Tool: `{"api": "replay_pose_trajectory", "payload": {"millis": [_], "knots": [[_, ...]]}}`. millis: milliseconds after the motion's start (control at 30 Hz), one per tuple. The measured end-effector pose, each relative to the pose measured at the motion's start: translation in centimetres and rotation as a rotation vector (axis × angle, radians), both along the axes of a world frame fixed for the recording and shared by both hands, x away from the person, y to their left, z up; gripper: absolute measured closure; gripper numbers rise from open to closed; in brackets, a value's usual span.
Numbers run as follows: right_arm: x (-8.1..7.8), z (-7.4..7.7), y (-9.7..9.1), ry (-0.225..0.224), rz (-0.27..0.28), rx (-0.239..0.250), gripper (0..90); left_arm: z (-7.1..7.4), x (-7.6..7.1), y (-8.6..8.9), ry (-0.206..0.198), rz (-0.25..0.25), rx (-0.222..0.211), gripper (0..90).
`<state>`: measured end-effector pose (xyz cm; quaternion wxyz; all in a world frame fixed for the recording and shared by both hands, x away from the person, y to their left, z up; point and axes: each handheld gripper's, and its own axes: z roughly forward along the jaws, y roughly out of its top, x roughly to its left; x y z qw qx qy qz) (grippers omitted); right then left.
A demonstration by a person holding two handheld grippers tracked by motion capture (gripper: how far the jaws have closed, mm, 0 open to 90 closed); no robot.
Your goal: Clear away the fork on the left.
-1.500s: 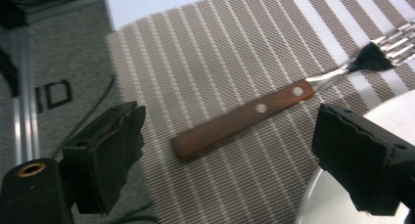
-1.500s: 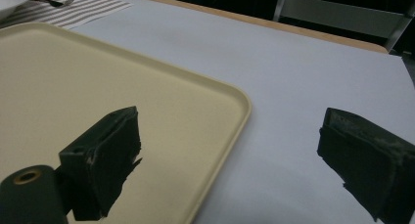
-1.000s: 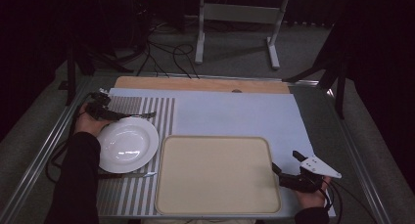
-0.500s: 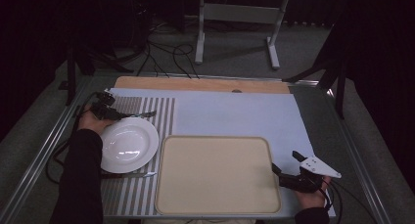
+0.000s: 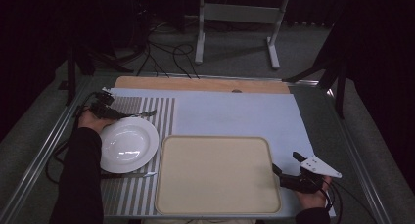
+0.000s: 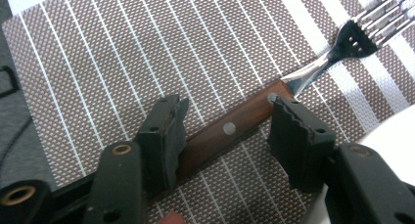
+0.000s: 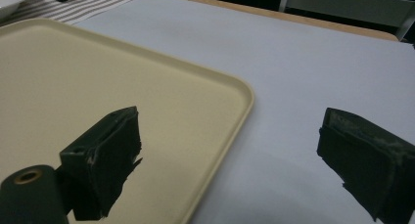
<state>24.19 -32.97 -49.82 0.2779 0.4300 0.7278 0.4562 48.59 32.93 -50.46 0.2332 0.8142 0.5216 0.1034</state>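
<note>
Wooden-handled fork (image 6: 244, 123) lies between the left gripper (image 6: 230, 131)'s open jaws, which hold nothing; closing them seems next.

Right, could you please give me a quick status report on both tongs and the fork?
Left tongs open, straddling fork handle on striped placemat. Right tongs open, empty, by tray edge. Plate close beside fork.
</note>
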Motion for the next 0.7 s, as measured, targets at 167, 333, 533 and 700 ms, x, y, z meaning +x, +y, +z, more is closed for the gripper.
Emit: {"api": "replay_pose_trajectory", "payload": {"millis": [167, 333, 533, 700], "knots": [[0.1, -0.1, 0.0, 0.006, 0.003, -0.010, 8.7, -0.1, -0.1, 0.1, -0.009, -0.005, -0.018, 47.9], [0.1, -0.1, -0.1, 0.012, 0.001, -0.009, 8.8, 0.0, 0.0, -0.2, -0.021, -0.006, -0.013, 61.1], [0.1, -0.3, -0.2, 0.029, -0.006, -0.018, 10.5, 0.3, 0.3, -1.0, -0.029, 0.023, 0.033, 70.1], [0.1, -0.3, -0.3, 0.033, -0.007, -0.014, 10.5, -0.2, 0.1, -0.9, -0.036, 0.040, 0.034, 67.3]]}}
